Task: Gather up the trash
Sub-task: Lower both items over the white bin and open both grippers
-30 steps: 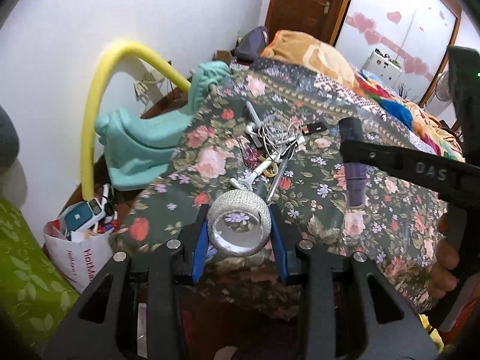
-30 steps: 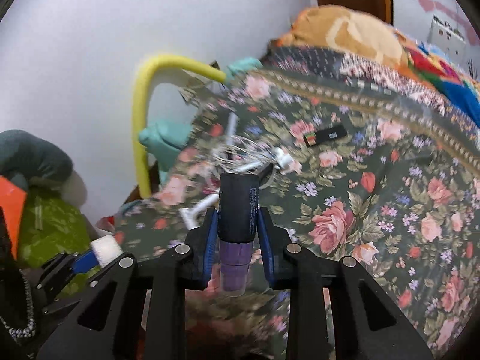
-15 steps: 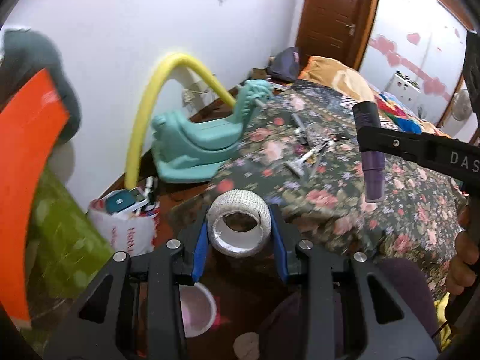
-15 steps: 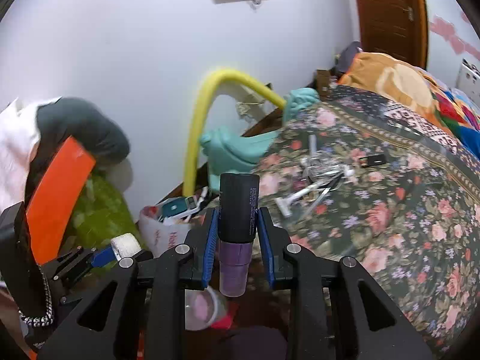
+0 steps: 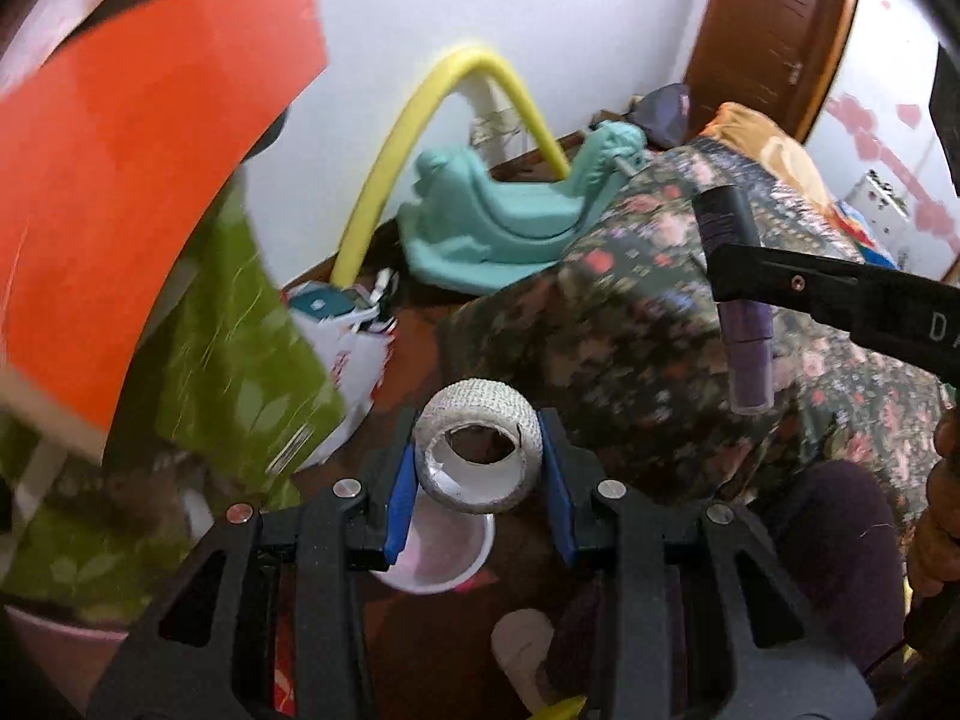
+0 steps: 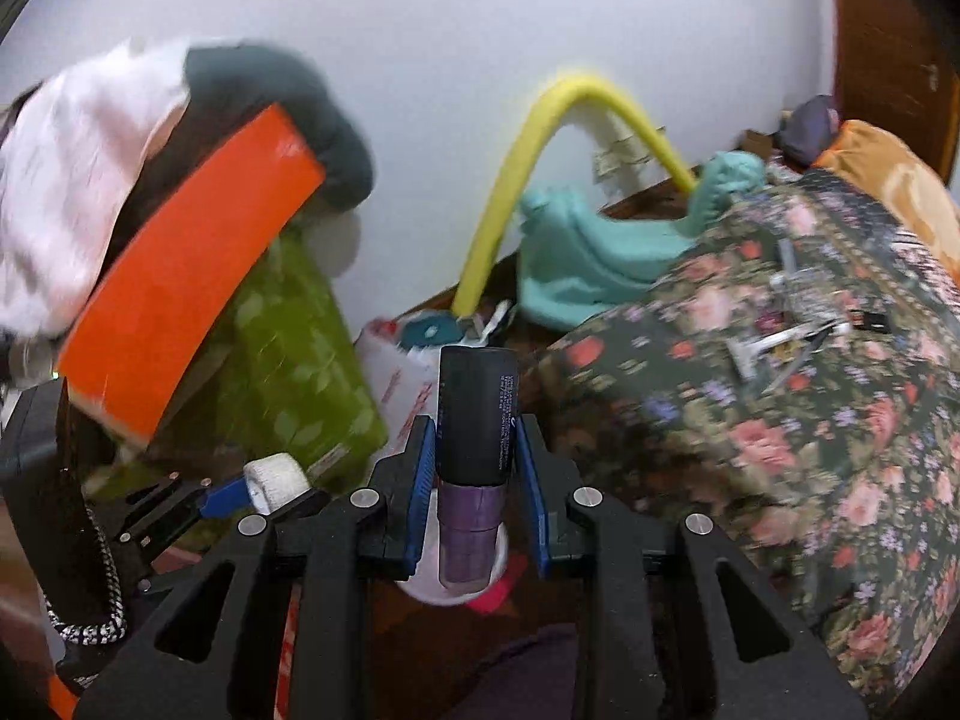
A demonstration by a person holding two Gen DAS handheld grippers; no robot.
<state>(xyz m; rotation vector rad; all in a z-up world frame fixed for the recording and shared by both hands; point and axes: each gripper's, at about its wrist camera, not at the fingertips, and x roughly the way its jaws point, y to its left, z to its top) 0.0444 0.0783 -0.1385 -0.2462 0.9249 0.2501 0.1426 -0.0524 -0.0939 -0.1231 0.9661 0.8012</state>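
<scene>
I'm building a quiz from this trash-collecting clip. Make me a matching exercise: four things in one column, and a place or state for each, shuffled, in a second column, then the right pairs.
Things:
1. gauze roll
2. purple bottle
3. white cup
4. white carrier bag

Places or states:
A. on the floor, right below the left tool
B. clamped in the right tool
C. on the floor by the yellow tube, stuffed full
D. clamped in the left tool

Pairs: 1-D, 2-B, 3-A, 4-C
</scene>
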